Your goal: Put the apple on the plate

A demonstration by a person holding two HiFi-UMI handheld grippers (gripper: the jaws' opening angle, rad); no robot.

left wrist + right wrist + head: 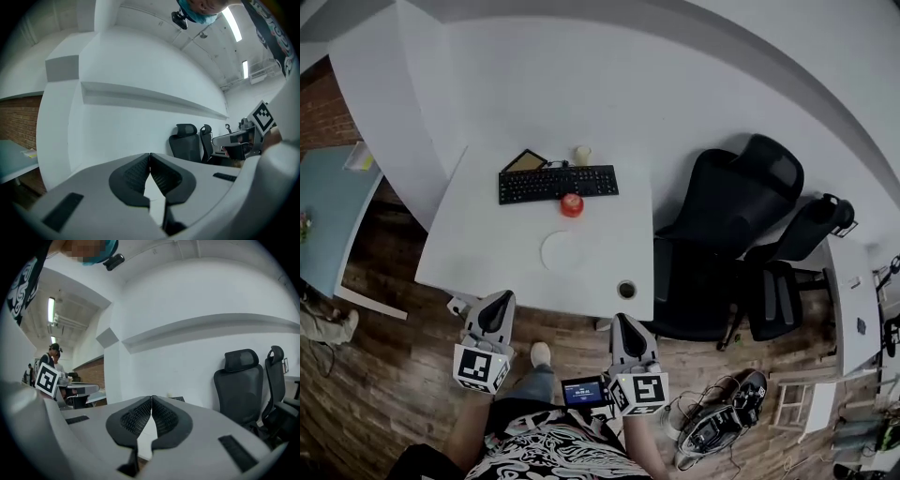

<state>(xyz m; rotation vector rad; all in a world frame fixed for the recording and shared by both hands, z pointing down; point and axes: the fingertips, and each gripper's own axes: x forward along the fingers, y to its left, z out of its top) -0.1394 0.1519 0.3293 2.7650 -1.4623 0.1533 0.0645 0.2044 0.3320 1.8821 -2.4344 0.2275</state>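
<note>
A red apple (572, 204) sits on the white table (487, 253), just in front of a black keyboard (558, 183). A white round plate (566, 251) lies nearer me, in front of the apple, hard to tell from the tabletop. My left gripper (497, 304) and right gripper (623, 323) hang short of the table's near edge, over the wooden floor. Both are shut with nothing between the jaws. In the left gripper view the left gripper (150, 155) shows its pads touching; so does the right gripper (152, 398) in the right gripper view. Neither view shows apple or plate.
A small cup (582, 155) and a dark tablet-like slab (525, 161) stand behind the keyboard. A round cable hole (626, 290) is near the table's front right corner. Black office chairs (722, 244) crowd the right side. Bags and cables (722, 422) lie on the floor.
</note>
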